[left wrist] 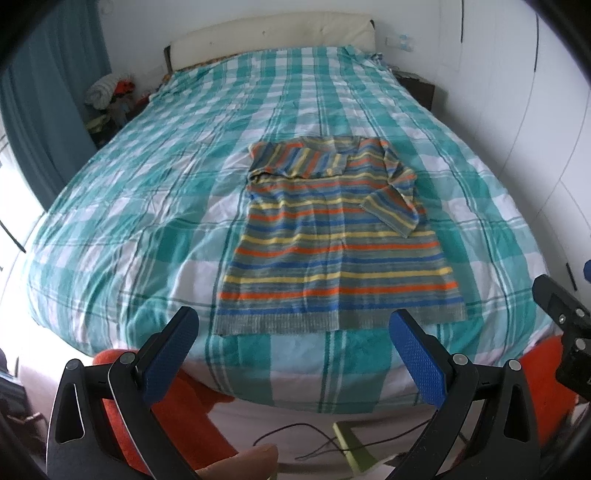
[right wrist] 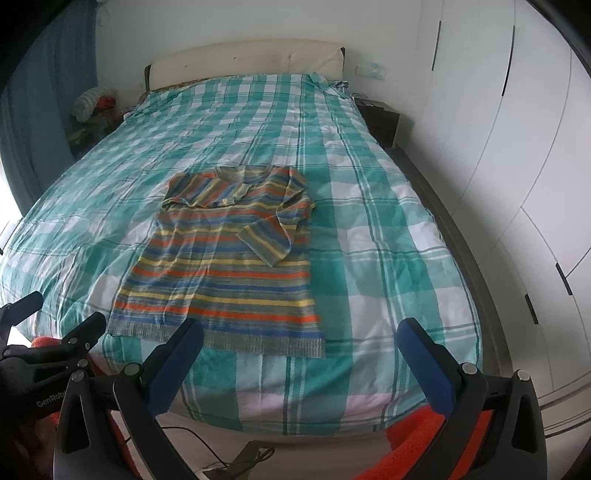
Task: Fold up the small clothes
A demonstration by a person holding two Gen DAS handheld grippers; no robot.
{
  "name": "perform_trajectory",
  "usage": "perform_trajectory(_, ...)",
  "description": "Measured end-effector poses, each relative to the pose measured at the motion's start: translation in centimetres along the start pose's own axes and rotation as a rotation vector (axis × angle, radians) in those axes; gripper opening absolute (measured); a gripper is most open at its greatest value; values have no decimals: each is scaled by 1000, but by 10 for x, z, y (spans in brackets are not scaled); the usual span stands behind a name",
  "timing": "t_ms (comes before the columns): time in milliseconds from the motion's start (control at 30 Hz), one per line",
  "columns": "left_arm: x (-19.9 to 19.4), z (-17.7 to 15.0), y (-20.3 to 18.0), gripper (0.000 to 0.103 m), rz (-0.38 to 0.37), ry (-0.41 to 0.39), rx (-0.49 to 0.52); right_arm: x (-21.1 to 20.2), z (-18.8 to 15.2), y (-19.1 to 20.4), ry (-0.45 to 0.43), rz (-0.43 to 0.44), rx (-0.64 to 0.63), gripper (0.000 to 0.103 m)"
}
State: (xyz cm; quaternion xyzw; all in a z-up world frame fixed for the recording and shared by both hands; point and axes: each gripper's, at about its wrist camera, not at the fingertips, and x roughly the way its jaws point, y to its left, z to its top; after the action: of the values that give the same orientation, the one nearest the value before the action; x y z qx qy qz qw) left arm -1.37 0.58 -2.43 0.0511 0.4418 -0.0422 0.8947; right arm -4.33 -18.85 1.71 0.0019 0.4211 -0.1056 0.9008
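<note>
A small striped sweater (left wrist: 332, 236) (right wrist: 225, 266) in orange, blue, yellow and grey lies flat on the bed, hem toward me. Both sleeves are folded in over the chest, the right one (left wrist: 395, 206) bent down across the body. My left gripper (left wrist: 293, 325) hovers open just short of the hem, nothing between its blue pads (left wrist: 417, 358). My right gripper (right wrist: 301, 336) also stands open near the hem's right corner, holding nothing. The other gripper shows at the right edge of the left wrist view and at the left edge of the right wrist view.
The bed wears a teal and white checked cover (left wrist: 184, 184) with a cream headboard (left wrist: 273, 33). White wardrobe doors (right wrist: 517, 147) line the right side. A dark nightstand (right wrist: 380, 118) stands by the headboard, and clutter (left wrist: 107, 96) and a teal curtain fill the left. Cables (left wrist: 314, 439) lie on the floor below.
</note>
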Motion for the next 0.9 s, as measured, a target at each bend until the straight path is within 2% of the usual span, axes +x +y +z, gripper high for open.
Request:
perform_trajectory(167,3,12,-3,103,-6,5,-13,2,1,-1,0,-6,-5,103)
perform_trajectory(400,4,14,-2,103,41,-18,12,4,2,-3,3,-7,-4,103)
perform_trajectory(700,9,14,2,103,28,27,28,6,1,-3,4,-11,-6,103)
perform_trajectory(900,7,14,1,103,38,21,40,10,-3,-7,8,-12,-4,103)
